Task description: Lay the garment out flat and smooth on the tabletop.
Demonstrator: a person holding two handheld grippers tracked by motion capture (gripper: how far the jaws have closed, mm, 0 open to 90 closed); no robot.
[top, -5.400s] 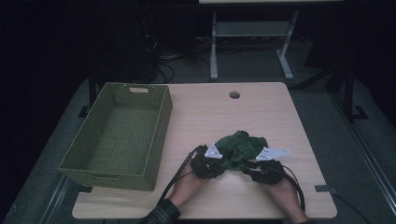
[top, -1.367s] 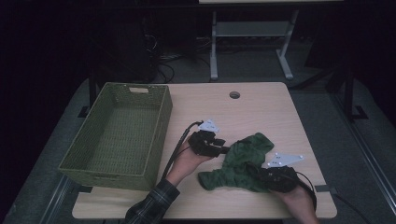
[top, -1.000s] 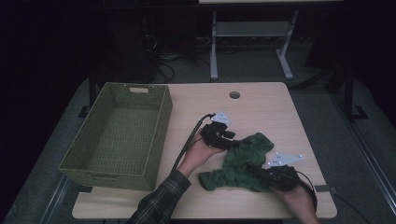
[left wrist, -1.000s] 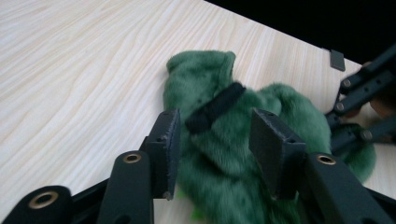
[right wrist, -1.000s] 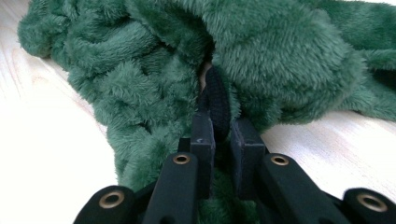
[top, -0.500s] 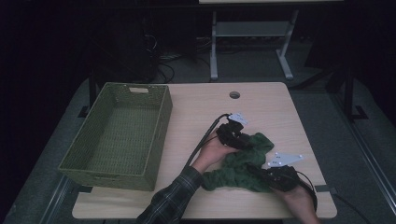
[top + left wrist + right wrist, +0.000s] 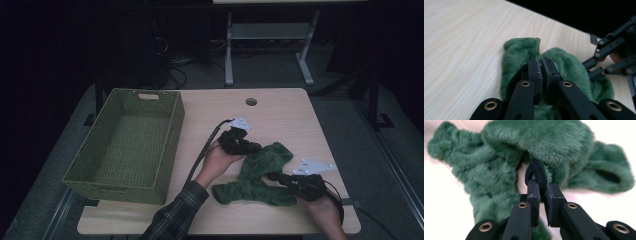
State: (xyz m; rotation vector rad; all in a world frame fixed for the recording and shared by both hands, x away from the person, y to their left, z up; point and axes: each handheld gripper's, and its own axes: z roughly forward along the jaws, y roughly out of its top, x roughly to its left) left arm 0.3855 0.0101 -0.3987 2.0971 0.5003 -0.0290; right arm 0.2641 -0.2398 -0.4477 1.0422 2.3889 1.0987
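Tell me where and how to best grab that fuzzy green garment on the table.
Take the green fleece garment by its black ribbed cuff, coming in low from the person's side. That band is thin and firm, unlike the bulky fleece. The right gripper already pinches it there, while the left gripper is shut on the far edge.

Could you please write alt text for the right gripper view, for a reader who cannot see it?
The right gripper has its jaws shut on a black ribbed trim at the edge of a fluffy green garment. The garment lies crumpled across a pale table.
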